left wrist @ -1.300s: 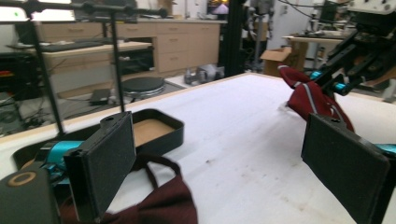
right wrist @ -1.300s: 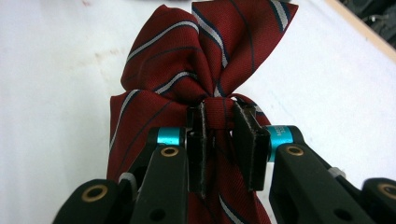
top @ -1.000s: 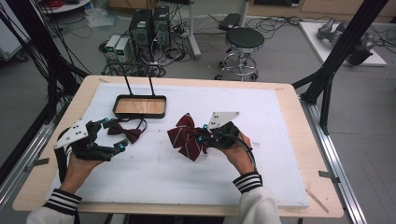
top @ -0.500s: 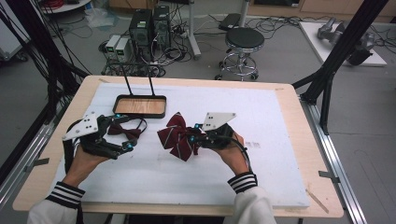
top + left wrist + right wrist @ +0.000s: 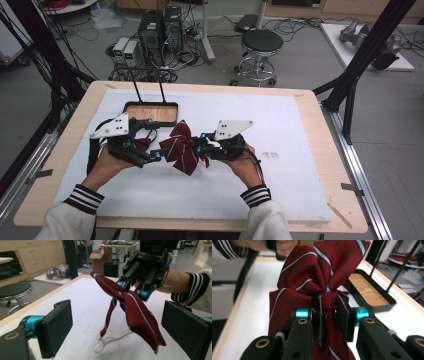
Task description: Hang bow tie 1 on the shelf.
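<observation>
1. My right tool (image 5: pixel 329 315) pinches the knot in the middle of the striped red bow tie (image 5: pixel 182 150), so the wings hang free and it stays up off the counter (image 5: pixel 300 130).
2. My left tool (image 5: pixel 117 327) is wide open, with nothing in it. It waits at 9 o'clock of the bow tie, ready to help.
3. The wooden tray (image 5: pixel 152 114) sits at 11 o'clock of the bow tie.
4. A second ago my left tool was farther out to the left. Now it is close beside the bow tie.
</observation>
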The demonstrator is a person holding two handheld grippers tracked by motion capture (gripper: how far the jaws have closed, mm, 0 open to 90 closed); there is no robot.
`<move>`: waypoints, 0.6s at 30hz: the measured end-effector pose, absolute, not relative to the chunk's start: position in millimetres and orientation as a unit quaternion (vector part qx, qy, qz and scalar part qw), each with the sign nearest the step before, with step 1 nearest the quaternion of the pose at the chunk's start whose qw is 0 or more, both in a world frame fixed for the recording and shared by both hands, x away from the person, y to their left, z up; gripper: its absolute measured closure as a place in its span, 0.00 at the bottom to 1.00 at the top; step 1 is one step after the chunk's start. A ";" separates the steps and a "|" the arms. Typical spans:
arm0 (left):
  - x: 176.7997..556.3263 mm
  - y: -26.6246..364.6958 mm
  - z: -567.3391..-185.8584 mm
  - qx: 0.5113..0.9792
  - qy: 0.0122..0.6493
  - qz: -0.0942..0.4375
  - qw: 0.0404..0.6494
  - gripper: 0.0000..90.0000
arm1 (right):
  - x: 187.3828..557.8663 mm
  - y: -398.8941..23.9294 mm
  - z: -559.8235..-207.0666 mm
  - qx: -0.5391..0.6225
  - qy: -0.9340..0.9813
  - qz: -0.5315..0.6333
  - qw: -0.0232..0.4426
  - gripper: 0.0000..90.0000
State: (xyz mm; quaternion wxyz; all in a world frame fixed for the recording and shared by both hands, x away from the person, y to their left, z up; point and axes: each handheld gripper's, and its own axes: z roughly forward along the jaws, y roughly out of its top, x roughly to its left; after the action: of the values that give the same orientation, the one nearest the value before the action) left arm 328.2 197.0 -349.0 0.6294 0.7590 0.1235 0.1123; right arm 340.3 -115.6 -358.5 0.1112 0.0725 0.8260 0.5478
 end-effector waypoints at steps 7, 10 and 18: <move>330.1 182.9 -347.5 0.764 0.111 0.093 0.629 0.12 | 339.5 -111.1 -359.7 0.067 0.817 0.564 0.097 0.84; 330.8 177.6 -347.4 0.767 0.106 0.087 0.627 0.12 | 339.0 -110.4 -360.1 0.066 0.815 0.569 0.093 0.84; 333.9 167.3 -348.6 0.775 0.102 0.071 0.620 0.16 | 338.1 -109.3 -360.0 0.060 0.813 0.572 0.091 0.84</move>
State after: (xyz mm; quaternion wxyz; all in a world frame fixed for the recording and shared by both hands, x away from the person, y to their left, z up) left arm 333.9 167.3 -348.6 0.6201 0.7747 0.1020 0.0707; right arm 338.1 -109.3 -360.0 0.0914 0.0604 0.8129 0.5720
